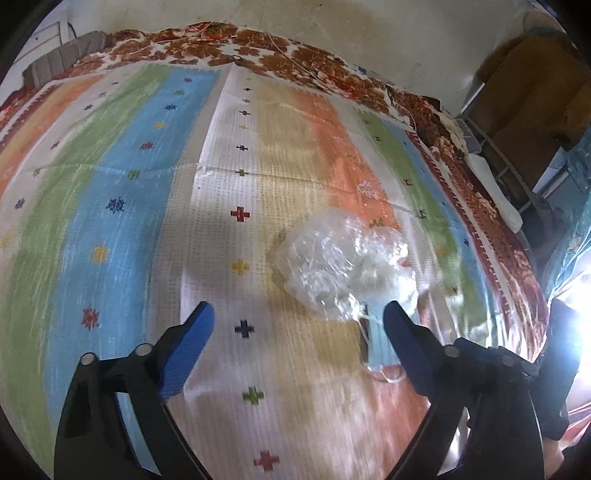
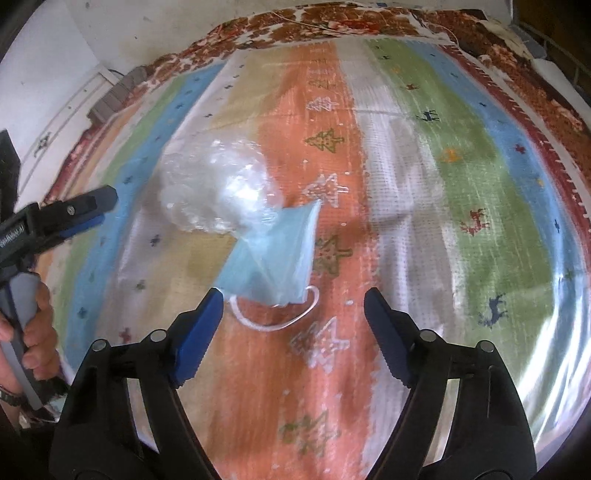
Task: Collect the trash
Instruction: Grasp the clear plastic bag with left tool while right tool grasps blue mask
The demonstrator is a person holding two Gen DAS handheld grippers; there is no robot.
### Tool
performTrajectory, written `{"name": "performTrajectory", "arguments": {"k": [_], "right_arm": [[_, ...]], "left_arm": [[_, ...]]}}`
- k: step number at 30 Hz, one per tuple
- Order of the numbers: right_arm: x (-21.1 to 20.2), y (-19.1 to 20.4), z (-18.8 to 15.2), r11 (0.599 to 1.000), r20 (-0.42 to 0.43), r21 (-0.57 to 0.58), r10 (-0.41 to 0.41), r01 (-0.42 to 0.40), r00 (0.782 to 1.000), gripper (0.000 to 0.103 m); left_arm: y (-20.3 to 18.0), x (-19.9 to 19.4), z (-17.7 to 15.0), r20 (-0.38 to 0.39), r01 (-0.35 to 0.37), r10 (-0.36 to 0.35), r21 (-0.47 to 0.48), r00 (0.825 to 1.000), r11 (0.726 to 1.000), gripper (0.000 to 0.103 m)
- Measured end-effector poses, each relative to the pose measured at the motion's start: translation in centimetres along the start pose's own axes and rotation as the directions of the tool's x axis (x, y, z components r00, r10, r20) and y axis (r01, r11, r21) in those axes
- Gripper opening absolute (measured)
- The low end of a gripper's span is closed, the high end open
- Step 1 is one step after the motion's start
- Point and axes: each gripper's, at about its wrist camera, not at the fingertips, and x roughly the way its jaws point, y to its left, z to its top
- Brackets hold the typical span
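A crumpled clear plastic bag (image 1: 343, 266) lies on the striped cloth, partly over a light blue face mask (image 1: 380, 339) with white ear loops. In the right wrist view the bag (image 2: 214, 184) sits behind the mask (image 2: 273, 254), whose loop (image 2: 273, 321) lies in front. My left gripper (image 1: 299, 314) is open, its right finger beside the mask. My right gripper (image 2: 293, 299) is open just in front of the mask, touching nothing. The left gripper (image 2: 88, 210) also shows at the left edge of the right wrist view.
A multicoloured striped cloth (image 1: 147, 184) covers a bed with a brown floral blanket (image 1: 258, 48) beneath. A wall (image 1: 369, 33) stands behind. Dark shelving (image 1: 524, 122) is at the right. A hand (image 2: 33, 325) holds the left tool.
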Motion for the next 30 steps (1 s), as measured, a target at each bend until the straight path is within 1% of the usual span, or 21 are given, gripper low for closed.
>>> {"name": "performTrajectory", "arguments": {"k": [2, 4, 8, 9, 10, 12, 13, 14, 15, 16, 17, 18, 19, 20, 21, 22, 24, 25, 28, 30], "right_arm": [[0.8, -0.4, 0.3, 1.0, -0.008, 0.008, 0.01, -0.01, 1.0, 0.069], [1.4, -0.8, 0.6, 1.0, -0.011, 0.012, 0.013, -0.013, 1.0, 0.067], [3.3, -1.2, 1.0, 0.999, -0.04, 0.024, 0.027, -0.026, 0.999, 0.056], [3.7, -1.3, 1.0, 0.999, -0.045, 0.024, 0.026, -0.025, 0.999, 0.052], [4.2, -1.4, 1.1, 0.999, -0.049, 0.03, 0.025, -0.024, 0.998, 0.051], [4.8, -1.5, 1.2, 0.999, -0.043, 0.042, 0.029, -0.027, 0.999, 0.048], [4.9, -1.5, 1.3, 0.999, -0.04, 0.044, 0.027, -0.025, 0.999, 0.045], [5.0, -1.4, 1.4, 0.999, -0.036, 0.046, 0.021, -0.019, 0.999, 0.039], [5.1, -1.3, 1.4, 0.999, -0.033, 0.048, 0.018, -0.016, 0.999, 0.031], [5.2, -1.3, 1.5, 0.999, -0.032, 0.048, 0.015, -0.014, 0.999, 0.026], [5.3, -1.2, 1.5, 0.999, -0.034, 0.046, 0.016, -0.014, 0.999, 0.018], [5.4, -1.0, 1.4, 0.999, -0.039, 0.038, 0.02, -0.018, 0.999, 0.011], [5.5, -0.9, 1.4, 0.999, -0.046, 0.028, 0.022, -0.02, 0.999, 0.006], [5.5, -0.7, 1.4, 1.0, -0.051, 0.018, 0.019, -0.018, 0.999, 0.003], [5.5, -0.5, 1.3, 1.0, -0.053, 0.006, 0.015, -0.015, 0.998, 0.002], [5.3, -0.4, 1.3, 1.0, -0.054, 0.0, 0.018, -0.018, 0.998, 0.001], [5.0, -0.3, 1.3, 1.0, -0.053, -0.001, 0.025, -0.025, 0.998, 0.001], [4.6, -0.2, 1.3, 1.0, -0.049, 0.001, 0.027, -0.027, 0.998, 0.001], [2.9, 0.4, 0.9, 0.999, -0.035, -0.008, 0.035, -0.035, 0.999, 0.001], [1.8, 0.7, 0.6, 0.999, -0.025, -0.017, 0.036, -0.037, 0.999, 0.001]], "left_arm": [[0.1, 0.8, 0.4, -0.008, 0.009, -0.009, 0.001, 1.0, 1.0, 0.088], [0.2, 1.6, 0.7, -0.013, 0.016, -0.016, 0.003, 1.0, 1.0, 0.085], [0.3, 3.6, 1.2, -0.029, 0.047, -0.047, -0.005, 0.998, 0.999, 0.08], [0.3, 4.0, 1.2, -0.033, 0.053, -0.053, -0.007, 0.998, 0.999, 0.077], [0.3, 4.6, 1.2, -0.039, 0.06, -0.06, -0.01, 0.997, 0.998, 0.075], [0.4, 5.3, 1.1, -0.041, 0.05, -0.05, -0.015, 0.998, 0.999, 0.074], [0.5, 5.6, 1.0, -0.039, 0.048, -0.049, -0.024, 0.998, 0.999, 0.071], [0.5, 5.8, 1.0, -0.039, 0.055, -0.056, -0.031, 0.998, 0.998, 0.069], [0.4, 6.1, 0.9, -0.041, 0.059, -0.061, -0.034, 0.997, 0.998, 0.065], [0.3, 6.3, 0.8, -0.039, 0.058, -0.059, -0.028, 0.997, 0.998, 0.059], [0.2, 6.4, 0.8, -0.038, 0.061, -0.062, -0.023, 0.997, 0.998, 0.055], [0.1, 6.5, 0.8, -0.038, 0.068, -0.069, -0.016, 0.997, 0.998, 0.044], [0.0, 6.7, 0.7, -0.041, 0.076, -0.077, -0.016, 0.996, 0.997, 0.032], [-0.1, 6.7, 0.6, -0.042, 0.085, -0.086, -0.023, 0.995, 0.996, 0.024], [0.0, 6.7, 0.6, -0.04, 0.085, -0.087, -0.032, 0.995, 0.996, 0.014], [-0.1, 6.3, 0.7, -0.033, 0.083, -0.084, -0.04, 0.996, 0.996, 0.01], [-0.3, 5.2, 1.0, -0.022, 0.079, -0.08, -0.029, 0.997, 0.996, 0.007], [-0.6, 4.1, 1.2, -0.012, 0.062, -0.062, -0.015, 0.998, 0.998, 0.007], [-0.8, 1.4, 1.3, 0.011, 0.057, -0.057, -0.016, 0.998, 0.998, 0.007], [-1.2, -0.7, 1.2, 0.028, 0.033, -0.033, 0.003, 0.999, 0.999, 0.006]]}}
